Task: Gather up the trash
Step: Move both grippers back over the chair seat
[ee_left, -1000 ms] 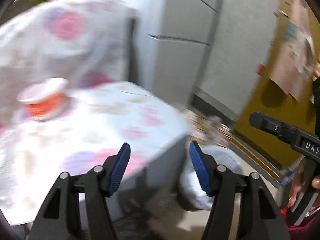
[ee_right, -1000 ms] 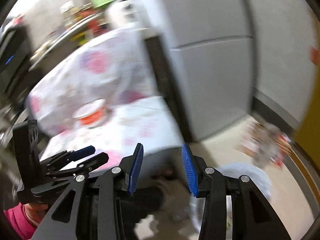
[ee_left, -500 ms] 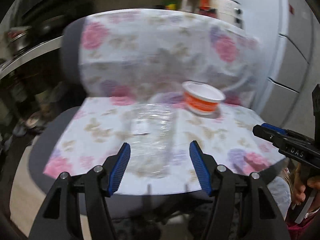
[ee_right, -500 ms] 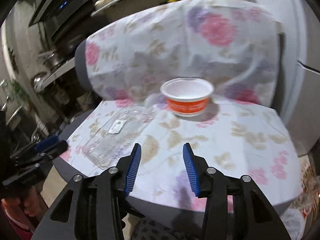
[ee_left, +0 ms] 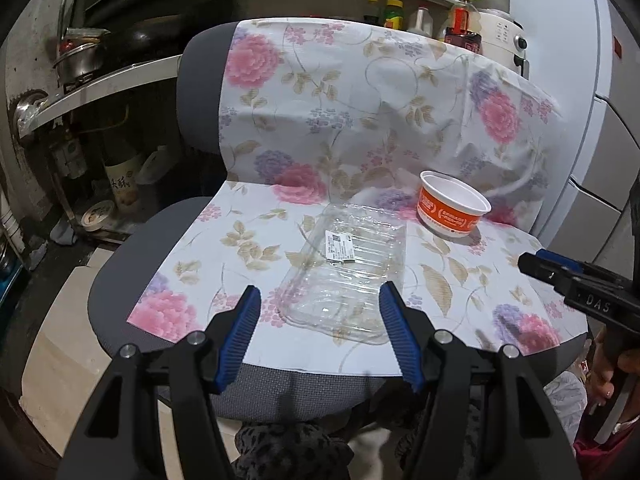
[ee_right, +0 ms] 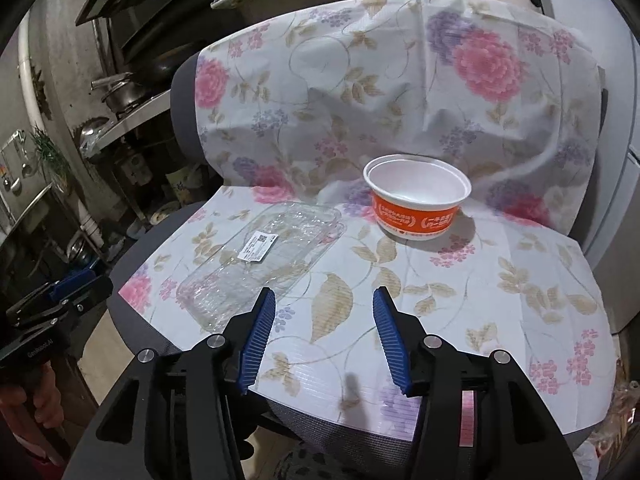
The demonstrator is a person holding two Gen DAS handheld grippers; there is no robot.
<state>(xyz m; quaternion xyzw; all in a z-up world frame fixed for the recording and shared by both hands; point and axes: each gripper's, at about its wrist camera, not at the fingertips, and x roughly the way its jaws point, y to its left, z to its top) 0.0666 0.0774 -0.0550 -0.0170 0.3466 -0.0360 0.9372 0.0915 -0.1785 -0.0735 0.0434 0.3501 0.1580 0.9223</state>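
Nothing's been collected yet: the tray (ee_left: 347,276) and bowl (ee_right: 417,197) are left lying on the chair (ee_left: 132,256) (cloth-covered). Left gripper (ee_left: 320,312) and right gripper (ee_right: 323,316) are held apart, empty.

Left hand-held gripper (ee_left: 320,320) jaws wide apart, right hand-held gripper (ee_right: 323,328) likewise, side by side

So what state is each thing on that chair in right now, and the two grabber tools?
Clear plastic clamshell tray: lying flat, empty, white label on top.
Orange-and-white paper bowl: upright, empty, no lid.
Floral cloth: draped over seat and backrest.
Left gripper: open, holding nothing.
Right gripper: open, holding nothing.
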